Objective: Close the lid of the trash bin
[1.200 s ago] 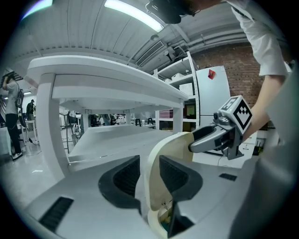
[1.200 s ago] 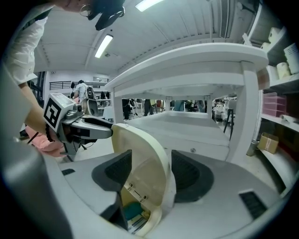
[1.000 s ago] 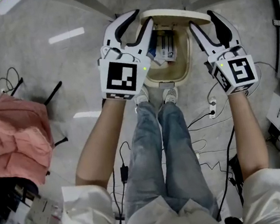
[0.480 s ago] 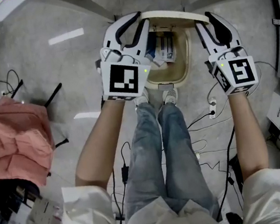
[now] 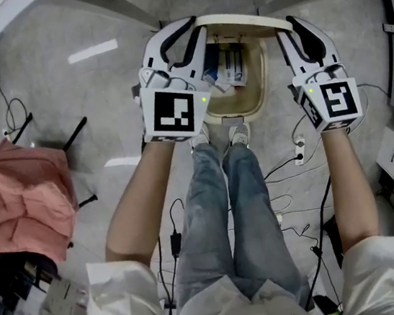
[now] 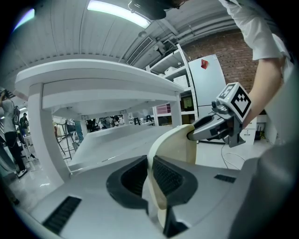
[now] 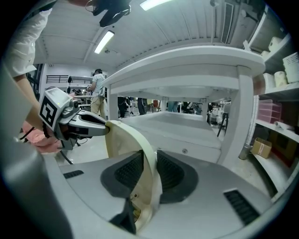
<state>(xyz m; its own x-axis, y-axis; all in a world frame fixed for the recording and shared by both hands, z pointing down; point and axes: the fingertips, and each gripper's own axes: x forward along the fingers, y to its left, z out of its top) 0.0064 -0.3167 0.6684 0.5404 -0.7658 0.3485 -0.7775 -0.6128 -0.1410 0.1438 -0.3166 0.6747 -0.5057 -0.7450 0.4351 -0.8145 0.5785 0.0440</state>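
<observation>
Our left tongs (image 5: 195, 27) and right tongs (image 5: 286, 28) have just closed onto opposite edges of the raised lid (image 5: 243, 17) between them. Lowering unevenly could twist it loose, slamming the trash bin (image 5: 266, 78).

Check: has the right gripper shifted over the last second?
No. The right gripper stays beside the trash bin; only its fingers have just been closing, onto the lid edge.

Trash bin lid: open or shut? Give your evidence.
Open. The lid stands raised at the far edge of the bin, and the head view shows the rubbish inside.
</observation>
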